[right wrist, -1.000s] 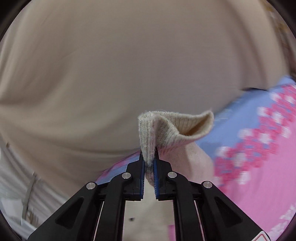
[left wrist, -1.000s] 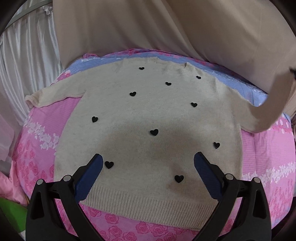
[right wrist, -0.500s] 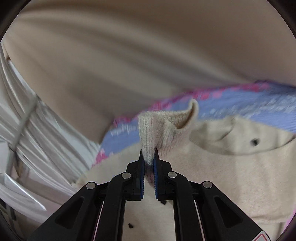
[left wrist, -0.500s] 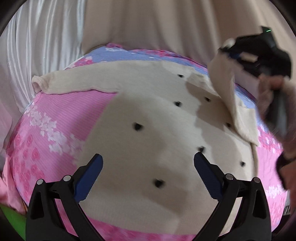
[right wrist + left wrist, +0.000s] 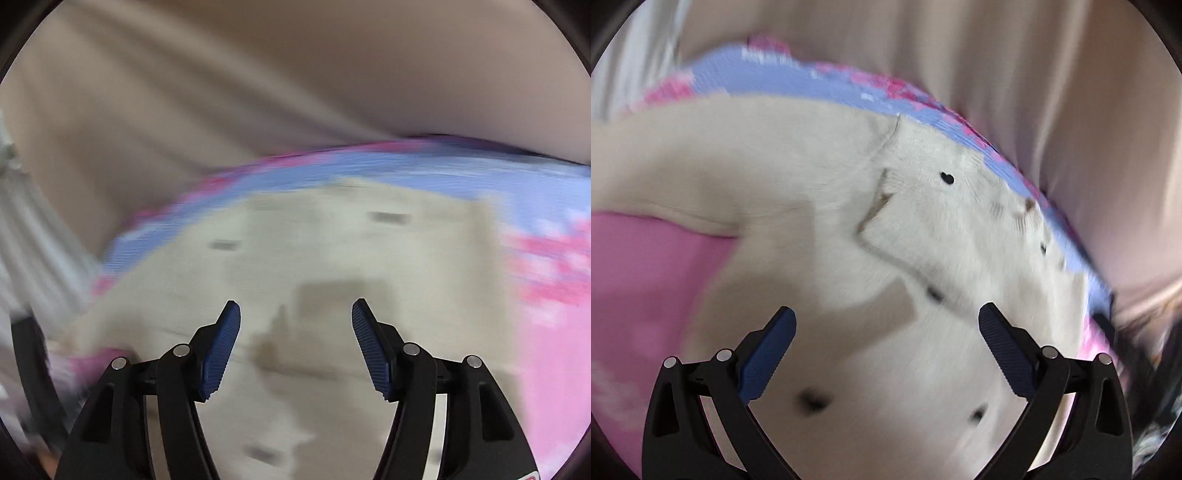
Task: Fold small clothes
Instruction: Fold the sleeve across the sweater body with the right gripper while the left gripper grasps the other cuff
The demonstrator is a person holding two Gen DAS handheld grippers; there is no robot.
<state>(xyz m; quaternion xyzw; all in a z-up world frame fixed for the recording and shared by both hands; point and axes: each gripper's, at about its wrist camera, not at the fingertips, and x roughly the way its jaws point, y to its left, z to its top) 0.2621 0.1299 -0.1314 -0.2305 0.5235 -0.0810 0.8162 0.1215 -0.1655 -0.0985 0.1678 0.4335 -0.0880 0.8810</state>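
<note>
Releasing the sleeve: the right gripper (image 5: pixel 295 345), which a second ago pinched the ribbed cuff and carried it across the garment, now has its blue-padded jaws opening with nothing between them. The cream knitted sweater with small black hearts (image 5: pixel 923 229) lies flat on the pink and blue floral bedcover (image 5: pixel 646 280); its right sleeve (image 5: pixel 945 206), raised in the earlier views, now rests folded inward over the chest, its edge showing as a diagonal crease. By judgement, the first sleeve fold is complete and the opposite sleeve comes next. The left gripper (image 5: pixel 886 354) stands wide and empty, tilted down over the sweater's body, nearer the cloth than before and shifted toward the left sleeve (image 5: pixel 683 177), which extends flat to the far left, apart from both pads. In the right wrist view the sweater lies just under and beyond the jaws; motion blur hides finer detail.
</note>
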